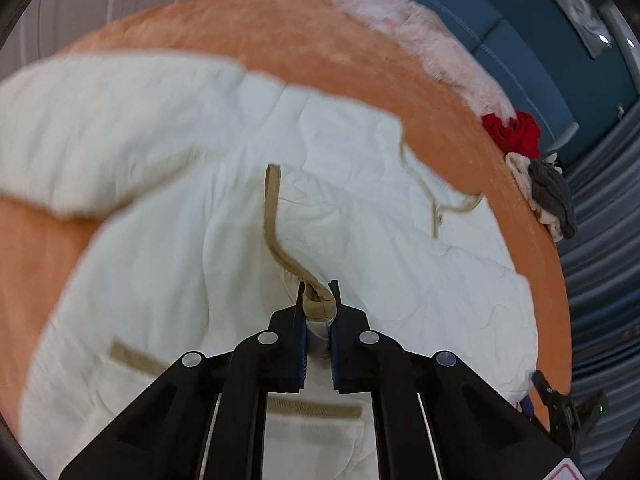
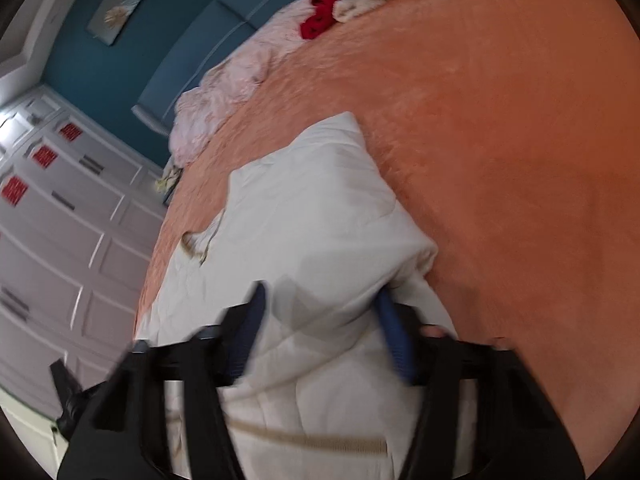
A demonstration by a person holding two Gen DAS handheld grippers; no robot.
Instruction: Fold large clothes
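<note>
A white quilted jacket with tan trim lies spread on an orange bedspread. My left gripper is shut on the jacket's tan edge band, which runs away from the jaws up the middle. One sleeve lies folded across at the upper left, blurred. In the right wrist view my right gripper is shut on a bunched fold of the jacket's sleeve; the cloth fills the gap between the blue pads. A tan-edged pocket shows below the fingers.
A pink blanket, a red garment and grey and cream clothes lie along the bed's far edge by a blue headboard. White wardrobe doors stand beside the bed. Bare orange bedspread stretches to the right.
</note>
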